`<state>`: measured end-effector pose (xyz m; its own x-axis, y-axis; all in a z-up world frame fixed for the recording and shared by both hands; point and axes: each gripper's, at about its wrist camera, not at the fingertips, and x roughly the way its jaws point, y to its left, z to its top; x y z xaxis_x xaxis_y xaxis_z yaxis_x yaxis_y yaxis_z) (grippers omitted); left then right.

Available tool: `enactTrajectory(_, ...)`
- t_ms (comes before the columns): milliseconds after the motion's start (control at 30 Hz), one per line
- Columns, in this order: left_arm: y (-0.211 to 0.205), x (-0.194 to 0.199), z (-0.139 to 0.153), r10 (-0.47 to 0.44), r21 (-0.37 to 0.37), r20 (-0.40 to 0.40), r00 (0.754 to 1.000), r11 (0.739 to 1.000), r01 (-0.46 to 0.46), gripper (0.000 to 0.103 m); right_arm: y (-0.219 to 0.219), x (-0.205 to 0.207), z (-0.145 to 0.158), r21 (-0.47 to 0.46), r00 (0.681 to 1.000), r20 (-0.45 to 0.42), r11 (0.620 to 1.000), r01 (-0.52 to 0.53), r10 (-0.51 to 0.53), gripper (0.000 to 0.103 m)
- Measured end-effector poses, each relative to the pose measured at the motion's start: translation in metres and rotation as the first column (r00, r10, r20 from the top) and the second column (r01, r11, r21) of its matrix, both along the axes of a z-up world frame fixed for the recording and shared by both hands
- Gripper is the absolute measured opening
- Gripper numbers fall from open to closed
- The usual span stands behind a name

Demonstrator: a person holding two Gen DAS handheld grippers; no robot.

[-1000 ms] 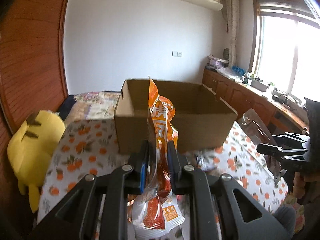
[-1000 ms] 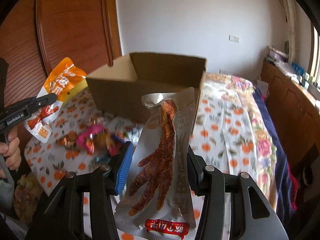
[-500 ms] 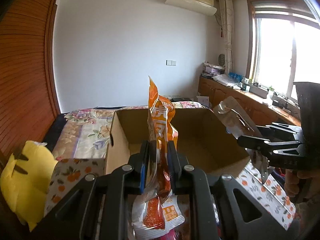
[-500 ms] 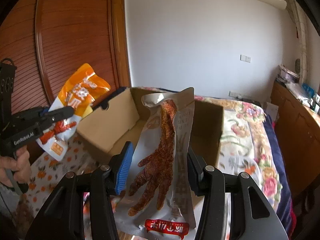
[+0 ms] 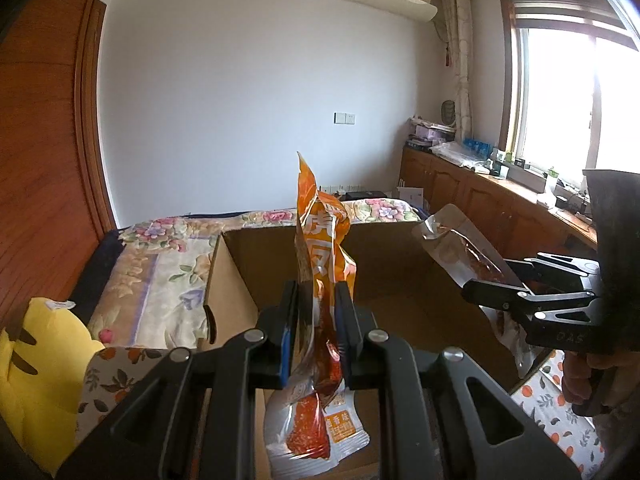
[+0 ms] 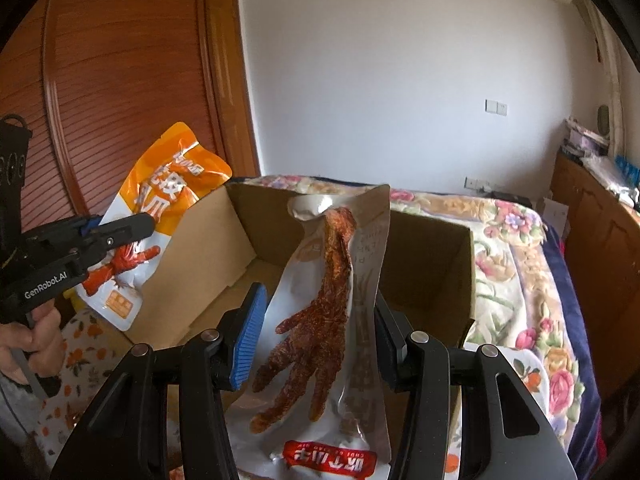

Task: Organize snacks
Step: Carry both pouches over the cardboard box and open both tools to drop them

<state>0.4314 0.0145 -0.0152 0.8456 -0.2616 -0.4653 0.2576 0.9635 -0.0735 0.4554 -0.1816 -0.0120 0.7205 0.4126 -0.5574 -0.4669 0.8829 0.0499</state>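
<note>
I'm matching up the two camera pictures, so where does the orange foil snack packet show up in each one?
Left wrist view: the orange foil snack packet stands at centre, pinched in the left tool.
Right wrist view: at left, same packet, flat side showing.
Shared landmark: the open brown cardboard box behind it in both.

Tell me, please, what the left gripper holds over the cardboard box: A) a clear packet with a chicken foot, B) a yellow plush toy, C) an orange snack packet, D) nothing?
C: the left gripper pinches the orange snack packet above the open cardboard box.
</note>
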Motion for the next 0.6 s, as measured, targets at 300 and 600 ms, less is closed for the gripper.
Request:
enactTrajectory(300, -0.013, 0.007, -0.018, -0.019, 0.014, -0.047, 0.999, 1.0, 0.02, 0.016, 0.004, 0.001, -0.009, -0.034, 1.0, -0.021, 0.999, 0.018, -0.019, 0.051)
enactTrajectory(600, -0.02, 0.005, -0.023, -0.026, 0.044, -0.04, 0.999, 0.999, 0.028, 0.027, 0.006, 0.004, -0.008, -0.062, 0.999, -0.012, 0.997, 0.036, -0.036, 0.056)
